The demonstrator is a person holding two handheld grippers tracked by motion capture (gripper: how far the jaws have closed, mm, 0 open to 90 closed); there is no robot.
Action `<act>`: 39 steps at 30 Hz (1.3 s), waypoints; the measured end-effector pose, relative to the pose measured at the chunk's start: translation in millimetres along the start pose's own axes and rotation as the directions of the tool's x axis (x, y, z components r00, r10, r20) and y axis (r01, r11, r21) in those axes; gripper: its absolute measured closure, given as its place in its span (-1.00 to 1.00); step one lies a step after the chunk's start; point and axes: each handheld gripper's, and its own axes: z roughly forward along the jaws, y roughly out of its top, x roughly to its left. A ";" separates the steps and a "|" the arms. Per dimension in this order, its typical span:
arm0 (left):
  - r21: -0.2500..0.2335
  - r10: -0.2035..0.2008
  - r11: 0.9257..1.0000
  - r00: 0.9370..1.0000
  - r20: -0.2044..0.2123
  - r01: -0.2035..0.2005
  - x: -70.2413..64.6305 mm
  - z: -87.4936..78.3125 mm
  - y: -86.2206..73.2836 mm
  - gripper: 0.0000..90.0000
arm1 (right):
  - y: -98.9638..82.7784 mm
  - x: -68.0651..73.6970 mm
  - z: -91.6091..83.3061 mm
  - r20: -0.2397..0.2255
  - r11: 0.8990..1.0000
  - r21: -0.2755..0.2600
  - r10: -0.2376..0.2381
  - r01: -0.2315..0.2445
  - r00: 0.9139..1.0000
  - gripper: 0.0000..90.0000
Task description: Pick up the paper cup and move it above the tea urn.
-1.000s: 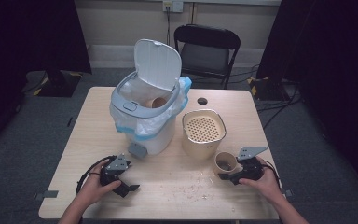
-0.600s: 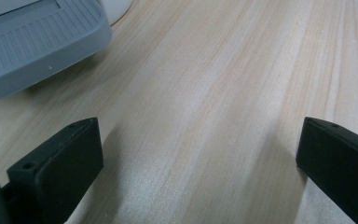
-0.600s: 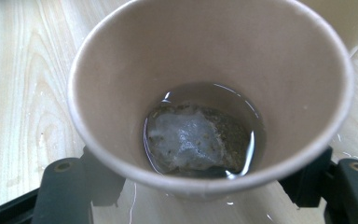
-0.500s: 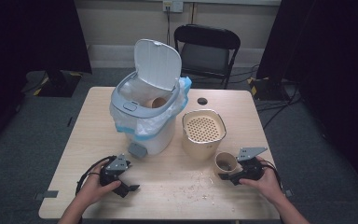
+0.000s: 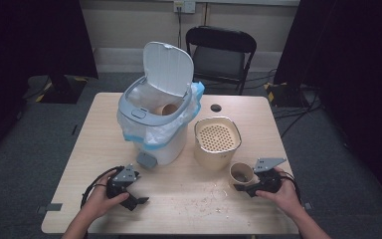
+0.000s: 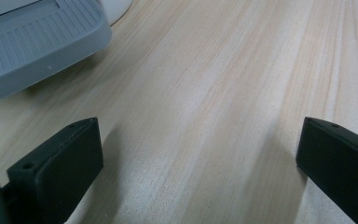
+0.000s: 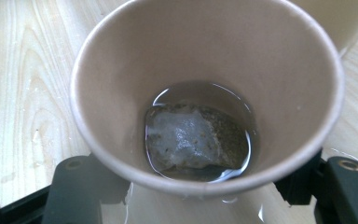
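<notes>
A brown paper cup point(image 5: 241, 173) stands upright on the wooden table point(image 5: 94, 149) at the front right. Inside it a wet tea bag point(image 7: 191, 140) lies in a little liquid. My right gripper point(image 5: 243, 181) reaches in from the right with the paper cup point(image 7: 205, 56) between its jaws. The jaws have just been closing and now lie against the cup's lower walls. My left gripper point(image 5: 134, 199) rests at the front left, and in the left gripper view it point(image 6: 200, 140) is open over bare wood.
A white pedal bin point(image 5: 154, 129) with its lid point(image 5: 168, 67) raised stands mid-table, another brown cup point(image 5: 165, 108) inside; its grey pedal point(image 6: 32, 42) faces my left gripper. A cream container with a perforated insert point(image 5: 217, 139) sits just behind the cup. Crumbs point(image 5: 214, 194) dot the front. A chair point(image 5: 221, 50) stands behind.
Both hands have stayed where they were. No clear shift of the cup or the bin shows in the high view.
</notes>
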 end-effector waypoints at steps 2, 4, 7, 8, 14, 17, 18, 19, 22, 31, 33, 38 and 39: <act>0.000 0.000 1.000 1.000 0.000 0.000 0.0 0.0 0.0 -1.00 | -0.1 -0.8 -2.2 0.009 1.000 -0.001 -0.002 0.002 1.000 -0.24; 0.000 0.000 1.000 1.000 0.000 0.000 0.0 0.0 0.0 -1.00 | 0.5 -2.1 -4.7 0.011 1.000 -0.010 0.005 -0.005 1.000 -0.24; 0.000 0.000 1.000 1.000 0.000 0.000 0.0 0.0 0.0 -1.00 | 2.6 -4.2 -7.8 0.024 1.000 -0.007 0.004 -0.004 1.000 -0.24; 0.000 0.000 1.000 1.000 0.000 0.000 0.0 0.0 0.0 -1.00 | 3.4 -4.8 -8.5 0.030 1.000 -0.005 0.002 -0.002 1.000 -0.23; 0.000 0.000 1.000 1.000 0.000 0.000 0.0 0.0 0.0 -1.00 | 9.9 -9.7 -12.9 0.052 1.000 0.017 -0.008 0.008 0.999 -0.22; 0.000 0.000 1.000 1.000 0.000 0.000 0.0 0.0 0.0 -1.00 | 12.6 -12.9 -14.6 0.051 1.000 0.016 -0.006 0.005 0.999 -0.22; 0.000 0.000 1.000 1.000 0.000 0.000 0.0 0.0 0.0 -1.00 | 13.7 -13.7 -15.6 0.061 1.000 0.019 -0.007 0.006 0.998 -0.22; 0.001 0.001 1.000 1.000 0.000 -0.001 0.1 0.0 0.0 -1.00 | 14.4 -14.7 -16.0 0.059 1.000 0.016 -0.005 0.005 0.998 -0.22; 0.000 0.001 1.000 1.000 0.000 -0.001 0.1 0.0 0.0 -1.00 | 17.7 -19.0 -18.7 0.068 1.000 0.008 0.006 -0.006 0.998 -0.21; -0.003 -0.004 1.000 1.000 0.000 0.004 -0.3 0.2 -0.1 -1.00 | 26.1 -33.0 -23.6 0.094 1.000 0.014 0.011 -0.012 0.995 -0.20; -0.003 -0.004 1.000 1.000 0.000 0.004 -0.2 0.2 0.0 -1.00 | 28.9 -35.7 -24.2 0.101 1.000 0.019 0.003 -0.005 0.995 -0.20; -0.003 -0.004 1.000 1.000 0.000 0.004 -0.2 0.2 -0.1 -1.00 | 34.7 -44.7 -26.8 0.123 1.000 0.014 0.004 -0.006 0.992 -0.19; -0.003 -0.004 1.000 1.000 0.000 0.004 -0.3 0.2 0.0 -1.00 | 35.6 -46.3 -27.5 0.129 1.000 0.015 0.003 -0.005 0.992 -0.19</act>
